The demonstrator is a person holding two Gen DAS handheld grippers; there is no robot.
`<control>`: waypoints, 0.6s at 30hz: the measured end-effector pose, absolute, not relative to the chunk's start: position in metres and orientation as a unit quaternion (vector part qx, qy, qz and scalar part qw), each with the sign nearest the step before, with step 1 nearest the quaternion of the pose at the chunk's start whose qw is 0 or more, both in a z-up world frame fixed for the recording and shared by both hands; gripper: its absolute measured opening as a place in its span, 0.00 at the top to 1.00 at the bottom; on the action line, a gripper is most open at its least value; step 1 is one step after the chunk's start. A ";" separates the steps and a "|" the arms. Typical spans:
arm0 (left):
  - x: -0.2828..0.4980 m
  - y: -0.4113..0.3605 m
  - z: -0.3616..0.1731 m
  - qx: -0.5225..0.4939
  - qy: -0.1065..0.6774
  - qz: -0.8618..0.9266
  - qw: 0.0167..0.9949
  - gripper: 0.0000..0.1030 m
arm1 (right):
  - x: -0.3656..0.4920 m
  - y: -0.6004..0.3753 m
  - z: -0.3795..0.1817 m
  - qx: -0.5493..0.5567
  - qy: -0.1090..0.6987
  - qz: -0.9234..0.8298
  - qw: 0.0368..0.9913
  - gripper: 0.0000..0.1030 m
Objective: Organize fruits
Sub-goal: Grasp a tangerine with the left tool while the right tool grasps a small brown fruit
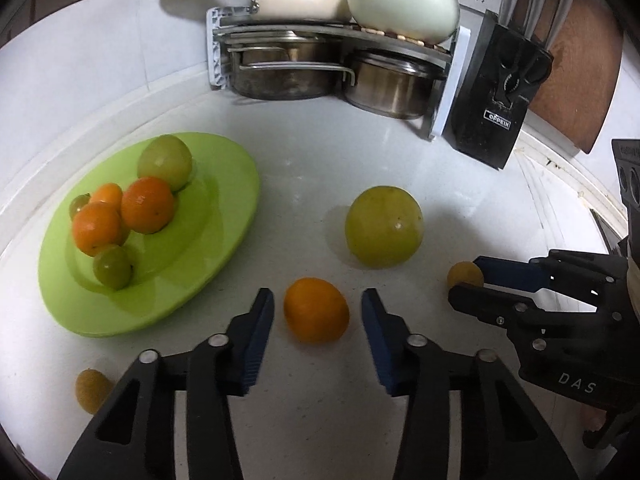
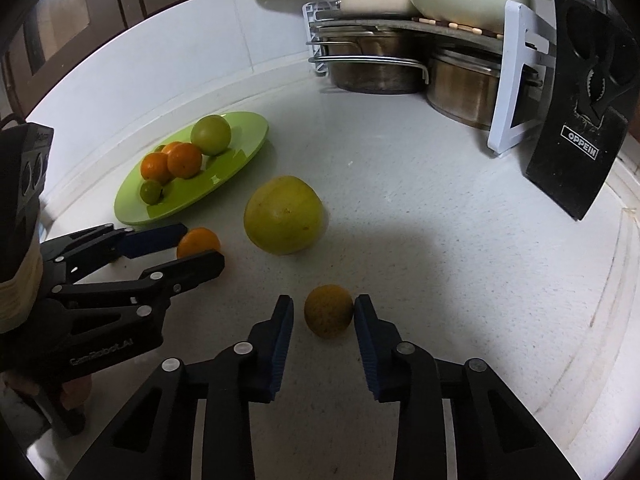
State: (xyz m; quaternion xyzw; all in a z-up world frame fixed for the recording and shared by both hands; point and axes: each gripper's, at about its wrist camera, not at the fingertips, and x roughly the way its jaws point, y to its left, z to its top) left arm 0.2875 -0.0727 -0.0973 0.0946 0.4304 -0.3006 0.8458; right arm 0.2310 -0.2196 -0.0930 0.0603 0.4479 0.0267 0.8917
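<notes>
Left gripper (image 1: 318,312): held wide open; an orange (image 1: 316,310) is framed between the blue pads, with a gap seen on each side, so nothing is gripped.
Right gripper (image 2: 323,312): held open; a small yellow-brown fruit (image 2: 329,311) is bracketed between the pads, the right pad touching or nearly touching it, a gap on the left.
Large yellow-green fruit (image 1: 383,226): set on the white counter (image 1: 320,152) just beyond both grippers, between them and the pot rack.
Second small brown fruit (image 1: 92,390): seen on the counter near the left gripper's left arm.
Green plate (image 1: 224,216): placed toward the counter's left side; three oranges and three green fruits are grouped on it.
Back corner: steel pots (image 1: 288,68) are stacked under a rack; a black knife block (image 1: 496,96) is leaned beside it.
</notes>
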 end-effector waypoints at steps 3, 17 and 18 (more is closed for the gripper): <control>0.288 -0.075 -0.100 0.098 0.433 -0.300 0.844 0.68 | 0.232 -0.221 -0.095 0.059 0.451 0.029 0.890 0.74; 0.274 -0.066 -0.081 0.090 0.419 -0.296 0.854 0.69 | 0.225 -0.215 -0.078 0.055 0.432 0.041 0.899 0.74; 0.272 -0.064 -0.078 0.088 0.417 -0.296 0.855 0.69 | 0.225 -0.214 -0.076 0.055 0.430 0.043 0.900 0.74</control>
